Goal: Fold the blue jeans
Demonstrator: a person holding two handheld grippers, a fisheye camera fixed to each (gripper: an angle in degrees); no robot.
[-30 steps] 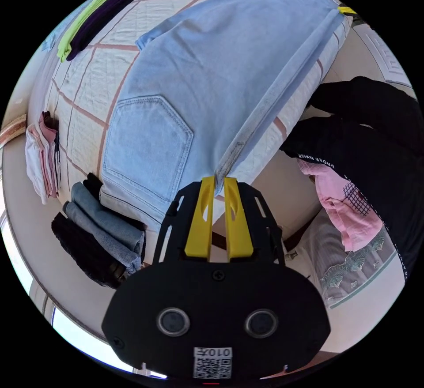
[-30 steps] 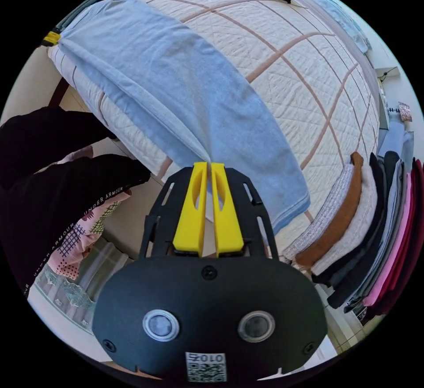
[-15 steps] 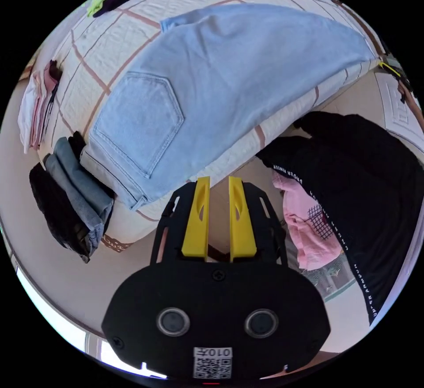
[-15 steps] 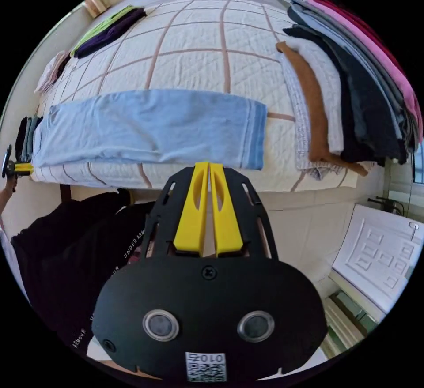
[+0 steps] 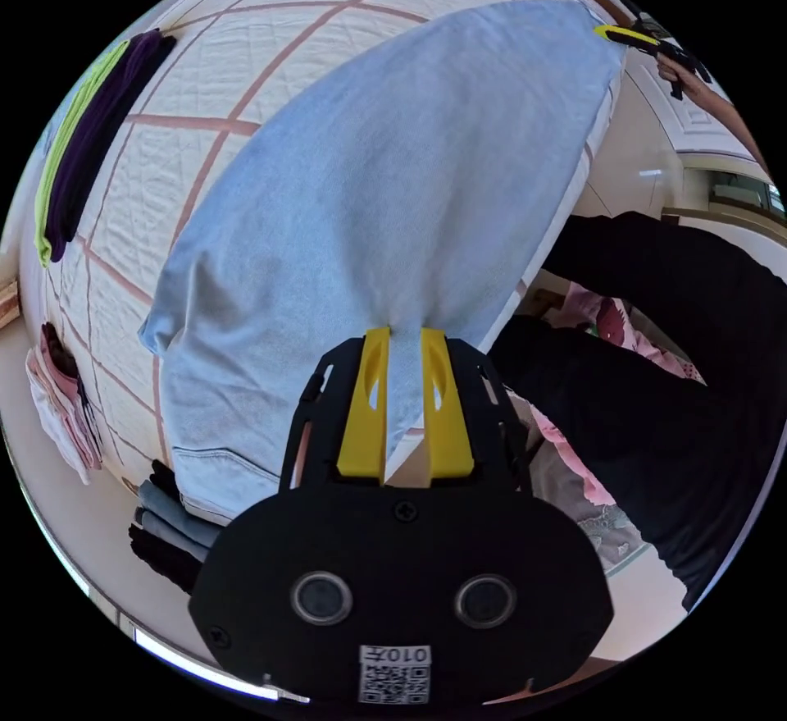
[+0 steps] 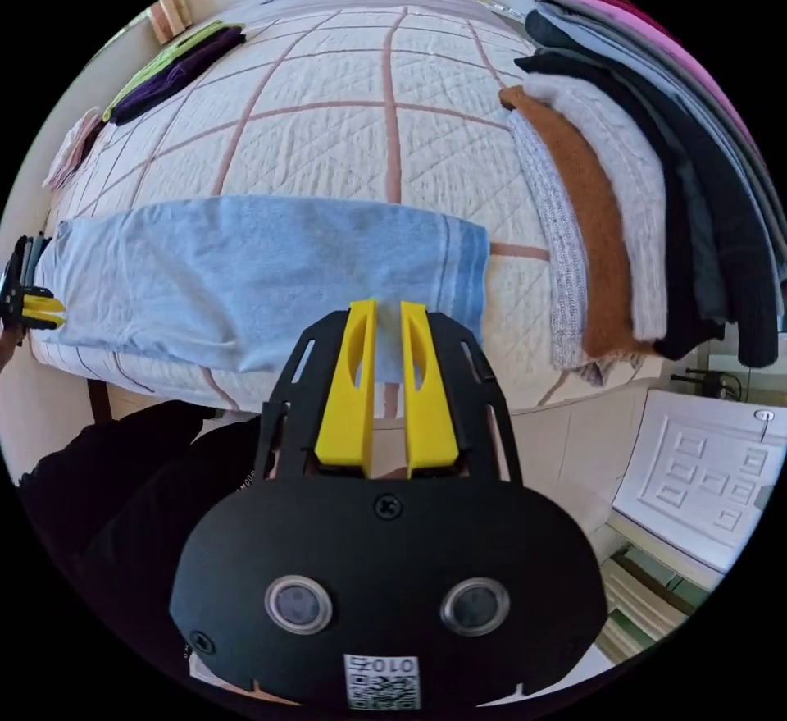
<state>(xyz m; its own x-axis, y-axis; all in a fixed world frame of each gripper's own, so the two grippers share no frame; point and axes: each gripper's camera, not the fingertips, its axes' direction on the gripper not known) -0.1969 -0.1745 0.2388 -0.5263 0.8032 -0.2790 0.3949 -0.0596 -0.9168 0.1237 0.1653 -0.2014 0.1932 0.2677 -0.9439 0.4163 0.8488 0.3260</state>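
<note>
Left gripper view has the blue jeans (image 5: pixel 385 180) spread long across the quilted bed (image 5: pixel 270 40), and a bit of the denim runs right down between the yellow jaws of the left gripper (image 5: pixel 403 337) — the cloth sits in the gap, with the jaws a narrow way apart, so I can't tell if both are really pressing on it. The right gripper (image 5: pixel 623 34) sits at the far end of the jeans, near the bed's edge. Folded purple and lime clothes (image 5: pixel 90 130) lie over on another part of the quilt, well apart from the jeans, and a small stack of folded denim (image 5: pixel 168 520) sits near the bed's edge just past the jeans.

In the right gripper view the jeans (image 6: pixel 246 278) lie flat along the near edge of the bed (image 6: pixel 385 139). The right gripper (image 6: pixel 387 312) hovers at that edge with its jaws parted a narrow way, nothing gripped — the denim is just behind the tips. The left gripper (image 6: pixel 37 309) is at the far end of the jeans. A row of folded sweaters and tops (image 6: pixel 648 204) lines one side of the bed. The person's dark sleeve (image 6: pixel 123 491) is beside the gripper body.
</note>
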